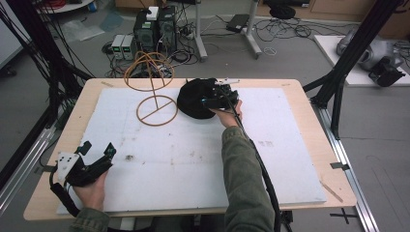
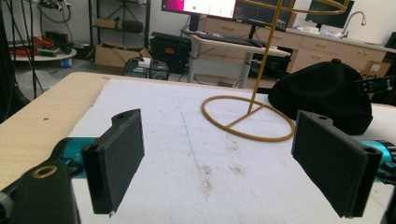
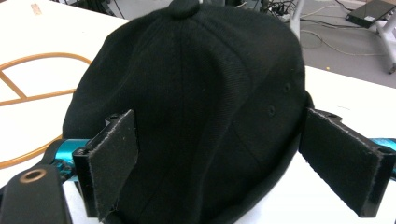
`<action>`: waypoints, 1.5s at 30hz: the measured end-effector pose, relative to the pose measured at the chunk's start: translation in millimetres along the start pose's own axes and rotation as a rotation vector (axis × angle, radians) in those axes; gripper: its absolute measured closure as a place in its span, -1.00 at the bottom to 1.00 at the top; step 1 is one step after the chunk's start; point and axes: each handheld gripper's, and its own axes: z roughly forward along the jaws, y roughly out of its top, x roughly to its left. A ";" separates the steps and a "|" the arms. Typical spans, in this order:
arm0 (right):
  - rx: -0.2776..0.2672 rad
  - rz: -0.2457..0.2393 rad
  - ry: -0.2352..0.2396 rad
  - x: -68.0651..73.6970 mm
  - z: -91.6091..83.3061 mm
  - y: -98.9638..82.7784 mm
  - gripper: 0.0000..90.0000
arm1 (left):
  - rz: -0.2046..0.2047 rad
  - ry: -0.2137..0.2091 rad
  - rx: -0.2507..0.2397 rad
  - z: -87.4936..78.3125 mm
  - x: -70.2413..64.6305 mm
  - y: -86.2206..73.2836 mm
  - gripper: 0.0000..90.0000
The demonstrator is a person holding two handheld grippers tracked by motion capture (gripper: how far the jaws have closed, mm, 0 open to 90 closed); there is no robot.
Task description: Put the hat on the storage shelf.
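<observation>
A black cap (image 1: 194,99) lay on the white mat (image 1: 193,159) toward the far side of the table (image 1: 309,145), its crown up, just beside the round base of a gold wire stand (image 1: 155,110). In the high view the cap's left edge sat close against that ring — whether the two touched could not be told.

The right gripper (image 1: 223,98) was stretched out over the near right side of the cap, the person's right hand (image 1: 231,116) behind it and a green sleeve (image 1: 244,179) running back to the table's near edge. In the right gripper view its jaws stood wide apart, one pad (image 3: 114,161) low at the left against the cap (image 3: 196,107), the other pad (image 3: 341,161) out past the cap's right rim, so that the crown sat between them unclamped. The button on the cap's top showed at the upper edge of that view.

The left gripper (image 1: 96,154) rested well apart from the cap, near the front left corner of the mat, held in the left hand (image 1: 92,191). Its jaws were also spread — in the left gripper view the two black pads (image 2: 116,158) framed bare, lightly stained mat, with the stand (image 2: 247,116) and the cap (image 2: 327,95) farther off beyond them.
</observation>
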 end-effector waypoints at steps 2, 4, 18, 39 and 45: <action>0.003 0.015 0.010 0.8 3.1 -1.8 -0.72 | 0.002 -0.002 0.004 0.4 -0.6 -0.3 -0.61; 0.008 0.009 0.019 0.8 5.4 -3.7 -0.64 | 0.000 -0.003 0.005 1.5 -1.2 -0.7 -0.61; 0.010 0.032 0.080 -0.2 2.4 -3.9 0.95 | 0.004 -0.007 0.002 2.4 -1.6 -1.3 -0.60; -0.042 0.057 0.047 5.2 -15.6 -7.6 0.96 | 0.009 -0.013 0.001 2.1 -0.1 -0.5 -0.59; -0.086 0.054 0.057 6.1 -26.3 -0.9 0.96 | 0.011 -0.011 -0.002 1.8 0.1 -0.2 -0.59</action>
